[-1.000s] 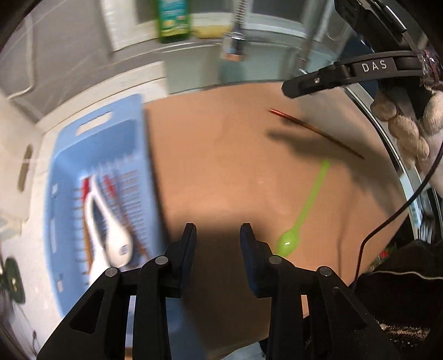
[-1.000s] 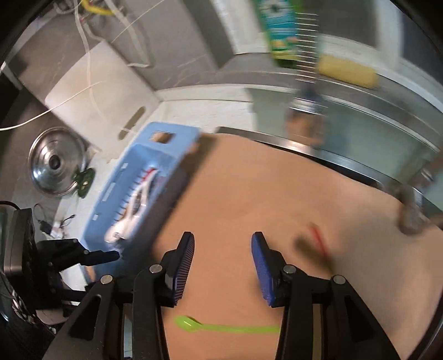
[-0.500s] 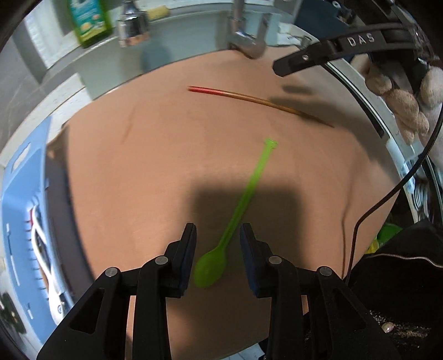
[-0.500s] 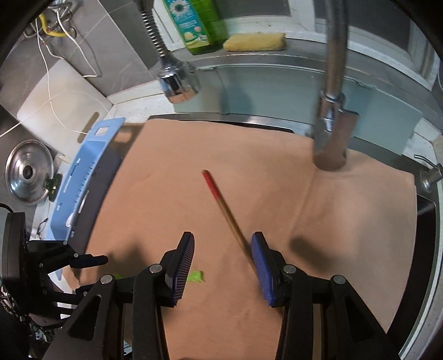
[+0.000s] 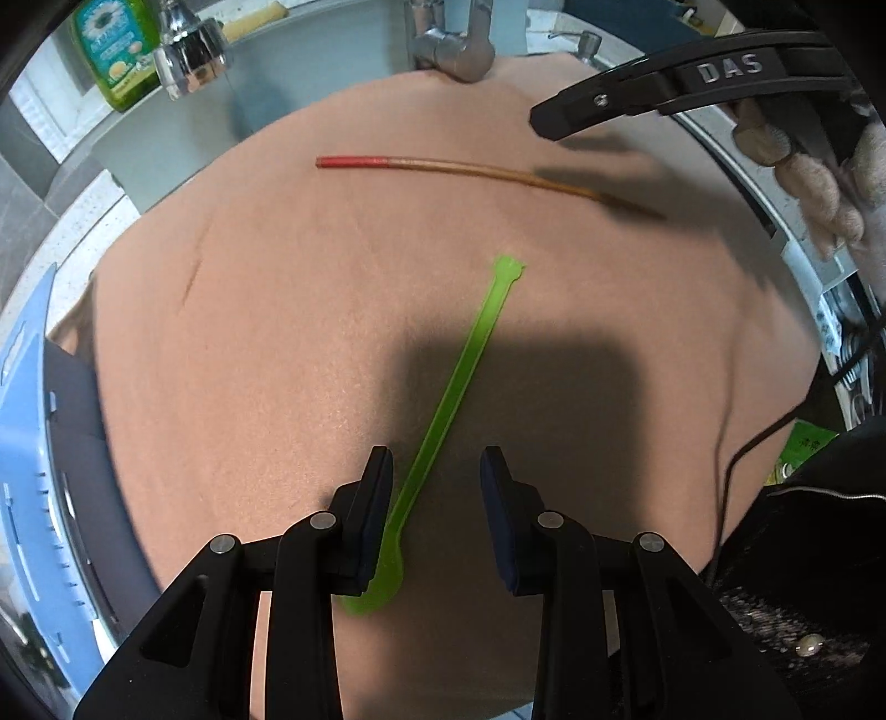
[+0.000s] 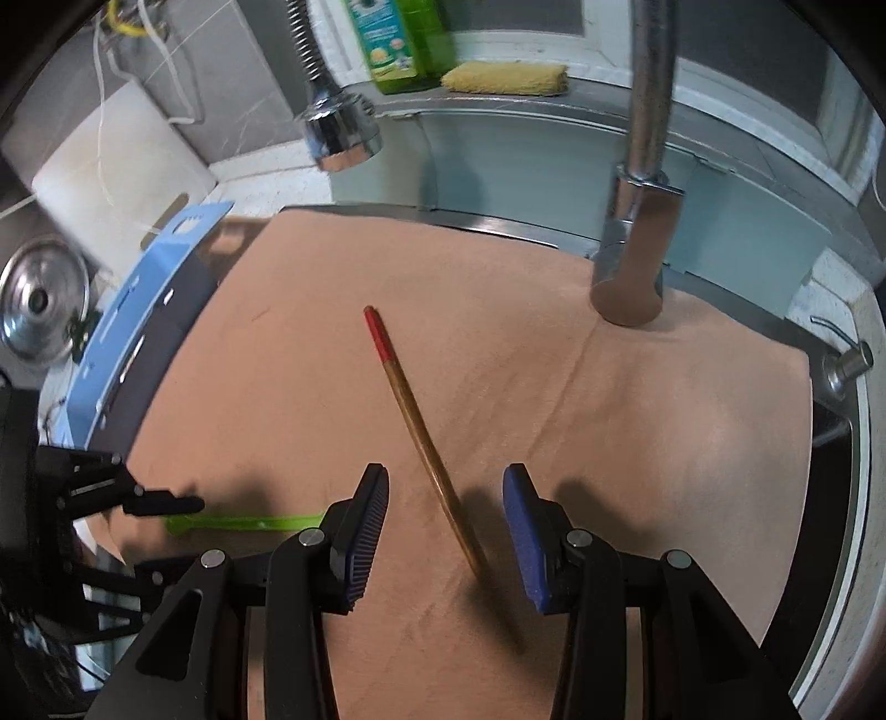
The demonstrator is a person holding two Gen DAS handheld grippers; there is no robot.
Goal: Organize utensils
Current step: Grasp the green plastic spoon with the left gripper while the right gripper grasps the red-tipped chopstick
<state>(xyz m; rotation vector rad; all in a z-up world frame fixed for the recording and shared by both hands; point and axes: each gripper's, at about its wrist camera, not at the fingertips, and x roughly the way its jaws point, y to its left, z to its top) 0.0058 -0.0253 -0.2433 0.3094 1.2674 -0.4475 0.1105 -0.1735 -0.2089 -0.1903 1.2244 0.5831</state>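
A green plastic spoon (image 5: 454, 387) lies flat on the tan cloth (image 5: 277, 310). My left gripper (image 5: 436, 471) hangs open just above it, the handle running between the jaws without touching the pads. A single chopstick (image 6: 421, 426) with a red end lies on the same cloth, and my right gripper (image 6: 443, 493) is open over its thin wooden end, pads apart from it. The right view also catches the spoon (image 6: 243, 522) at lower left with the left gripper's fingertip (image 6: 166, 505) over it. One finger of the right gripper (image 5: 653, 105) shows at the top right of the left view.
A blue slotted basket (image 6: 138, 315) stands at the cloth's left edge. A tap spout (image 6: 637, 232) and a spray head (image 6: 338, 133) hang over the far side. A green detergent bottle (image 6: 398, 39), yellow sponge (image 6: 506, 77), pot lid (image 6: 39, 299) and white cutting board (image 6: 116, 171) sit beyond.
Both grippers have swung away from the blue basket, across the cloth and lower. The spoon has come between the left jaws and the chopstick between the right jaws.
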